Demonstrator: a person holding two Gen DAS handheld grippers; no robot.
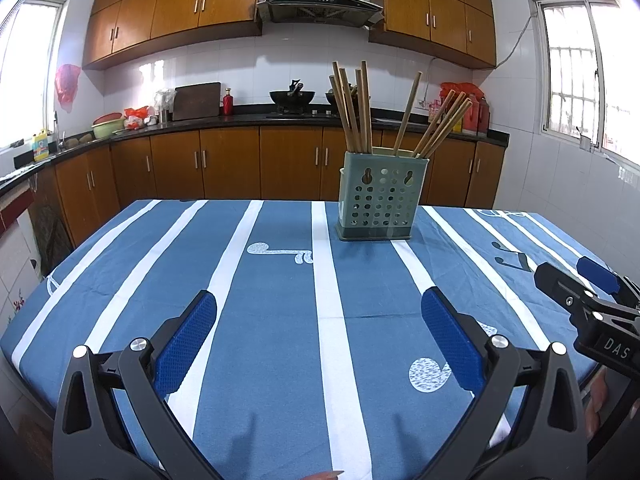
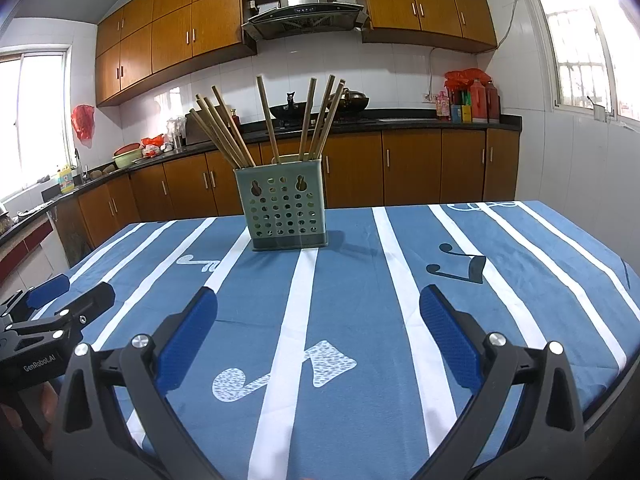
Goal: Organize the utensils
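Standing in perforated plastic caddy (image 1: 380, 200): wooden chopsticks (image 1: 356, 108).

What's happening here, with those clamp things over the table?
A person holds a two-finger gripper in each hand above a table covered by a blue striped cloth. The left gripper and the right gripper are both open and empty, side by side. Ahead of them stands a green holder with wooden chopsticks standing in it, leaning in loose bunches. Nothing is being touched right now.

Matt wooden chopsticks (image 1: 362, 108), perforated plastic holder (image 1: 382, 196), woven cloth tablecloth (image 1: 280, 320)
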